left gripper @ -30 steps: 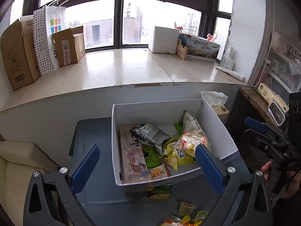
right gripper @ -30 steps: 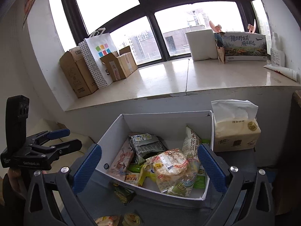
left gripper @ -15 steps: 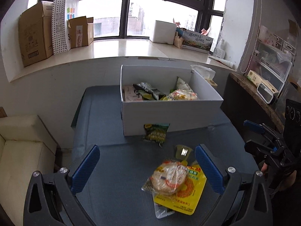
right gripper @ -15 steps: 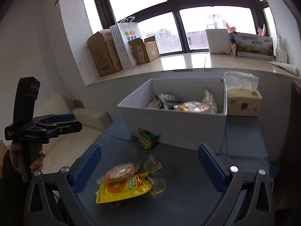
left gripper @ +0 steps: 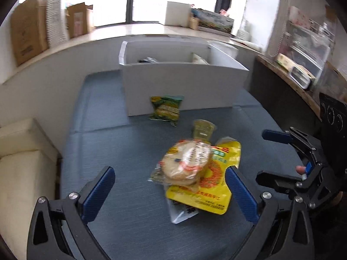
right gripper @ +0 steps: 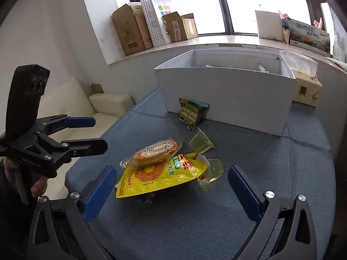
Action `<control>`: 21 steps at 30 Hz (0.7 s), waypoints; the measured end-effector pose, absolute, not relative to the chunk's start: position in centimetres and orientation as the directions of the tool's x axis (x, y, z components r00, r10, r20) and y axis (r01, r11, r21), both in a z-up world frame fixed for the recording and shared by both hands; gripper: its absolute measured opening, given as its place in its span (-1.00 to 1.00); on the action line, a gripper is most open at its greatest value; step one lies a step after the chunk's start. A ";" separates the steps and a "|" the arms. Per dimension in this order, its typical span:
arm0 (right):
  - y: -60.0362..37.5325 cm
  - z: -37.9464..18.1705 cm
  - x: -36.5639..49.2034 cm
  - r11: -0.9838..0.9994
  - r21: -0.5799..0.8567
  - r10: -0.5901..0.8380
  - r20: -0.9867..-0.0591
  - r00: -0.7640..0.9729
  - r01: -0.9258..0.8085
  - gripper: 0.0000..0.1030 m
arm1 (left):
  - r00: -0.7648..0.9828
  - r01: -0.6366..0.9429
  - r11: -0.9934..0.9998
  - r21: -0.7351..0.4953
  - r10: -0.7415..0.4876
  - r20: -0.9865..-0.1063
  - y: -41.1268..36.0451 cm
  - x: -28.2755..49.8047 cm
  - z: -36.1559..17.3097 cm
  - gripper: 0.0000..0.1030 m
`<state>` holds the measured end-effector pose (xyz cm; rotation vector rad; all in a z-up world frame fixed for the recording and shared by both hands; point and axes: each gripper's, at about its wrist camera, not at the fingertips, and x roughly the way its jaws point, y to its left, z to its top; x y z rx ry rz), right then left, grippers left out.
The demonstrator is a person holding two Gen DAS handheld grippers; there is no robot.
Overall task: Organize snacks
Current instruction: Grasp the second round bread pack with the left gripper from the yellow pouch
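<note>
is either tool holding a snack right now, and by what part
Nothing is held. The left tool and right tool are both open and empty above the blue table; the round cake pack lies untouched on the yellow bag.

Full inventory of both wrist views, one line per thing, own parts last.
white box: 1, white, back of the mat, snacks inside
green snack pack: 1, green, leaning on the box front
round cake pack: 1, clear/orange, atop the yellow bag
yellow bag: 1, yellow, mat centre
jelly cups: 2, clear yellowish, right of the bag
tissue pack: 1, beige, right of the box
cardboard boxes: several, brown, windowsill
blue mat: 1, blue
left hand-held gripper: 1, black/blue, open
right hand-held gripper: 1, black/blue, open
</note>
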<state>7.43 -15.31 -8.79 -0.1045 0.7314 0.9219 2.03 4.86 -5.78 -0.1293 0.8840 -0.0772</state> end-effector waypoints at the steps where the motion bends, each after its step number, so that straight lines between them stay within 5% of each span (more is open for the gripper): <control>1: -15.4 -8.8 7.3 0.618 0.215 0.688 -0.613 0.388 -0.756 1.00 | 0.617 0.043 0.986 -0.163 -0.154 -0.772 4.7 2.8 -6.3 1.00; 15: -18.1 -8.2 6.5 0.608 0.261 0.721 -0.578 0.383 -0.750 1.00 | 0.493 0.151 0.928 -0.340 -0.369 -0.788 5.2 9.5 -11.8 0.98; 18: -18.2 -8.2 6.5 0.611 0.259 0.718 -0.578 0.387 -0.748 1.00 | 0.476 0.139 0.917 -0.375 -0.394 -0.786 5.4 9.9 -12.8 0.66; 21: -18.2 -8.3 6.4 0.612 0.260 0.717 -0.580 0.386 -0.747 1.00 | 0.486 0.133 0.911 -0.391 -0.404 -0.775 5.7 9.8 -13.0 0.64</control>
